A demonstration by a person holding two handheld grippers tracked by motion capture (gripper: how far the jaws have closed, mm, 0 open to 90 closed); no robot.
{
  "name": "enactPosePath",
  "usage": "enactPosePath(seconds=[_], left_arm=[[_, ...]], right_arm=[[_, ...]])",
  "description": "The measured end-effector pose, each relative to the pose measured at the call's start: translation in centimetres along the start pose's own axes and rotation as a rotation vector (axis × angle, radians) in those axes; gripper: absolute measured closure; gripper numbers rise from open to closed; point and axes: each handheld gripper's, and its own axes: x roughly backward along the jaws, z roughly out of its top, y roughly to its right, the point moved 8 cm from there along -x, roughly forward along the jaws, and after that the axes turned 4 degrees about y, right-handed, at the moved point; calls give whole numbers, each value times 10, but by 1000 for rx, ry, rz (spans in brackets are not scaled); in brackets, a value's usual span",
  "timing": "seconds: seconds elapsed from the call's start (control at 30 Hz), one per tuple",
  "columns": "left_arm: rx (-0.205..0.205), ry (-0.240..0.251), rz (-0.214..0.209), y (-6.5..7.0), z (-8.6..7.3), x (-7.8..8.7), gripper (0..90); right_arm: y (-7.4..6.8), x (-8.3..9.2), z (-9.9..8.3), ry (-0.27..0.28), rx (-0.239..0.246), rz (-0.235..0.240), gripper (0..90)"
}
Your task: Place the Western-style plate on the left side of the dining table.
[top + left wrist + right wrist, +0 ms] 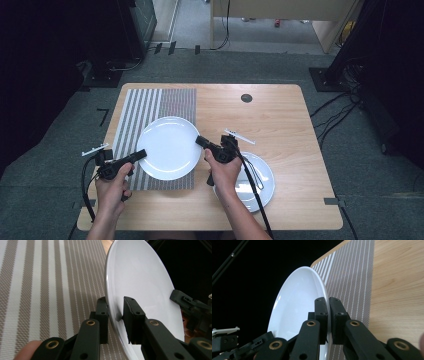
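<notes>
gripping opposite rims, left claw (pixel 141 153) and right claw (pixel 199 140) clamp the plain glossy white plate (pixel 169 147).

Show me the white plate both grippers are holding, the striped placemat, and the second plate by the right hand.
white plate (pixel 169 147), high view, bare centre.
striped placemat (pixel 150 102), high view, far part beyond the plate.
second plate (pixel 265 175), high view, right part of its rim.
left gripper (pixel 141 153), high view, jaw tips at the plate's rim.

Striped placemat (pixel 150 112) on wooden table (pixel 280 115); smaller white plate (pixel 265 187) with wire whisk (pixel 253 172) near its front edge.
</notes>
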Motion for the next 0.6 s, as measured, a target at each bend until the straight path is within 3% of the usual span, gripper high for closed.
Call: enactPosePath(seconds=[0.37,0.6], left_arm=[[24,6,36,-25,21,-3,757],[21,5,75,-41,38,-7,756]], right_arm=[[-7,-33,-1,-25,-4,-3,868],[-6,-60,-2,-48,-47,-5,867]])
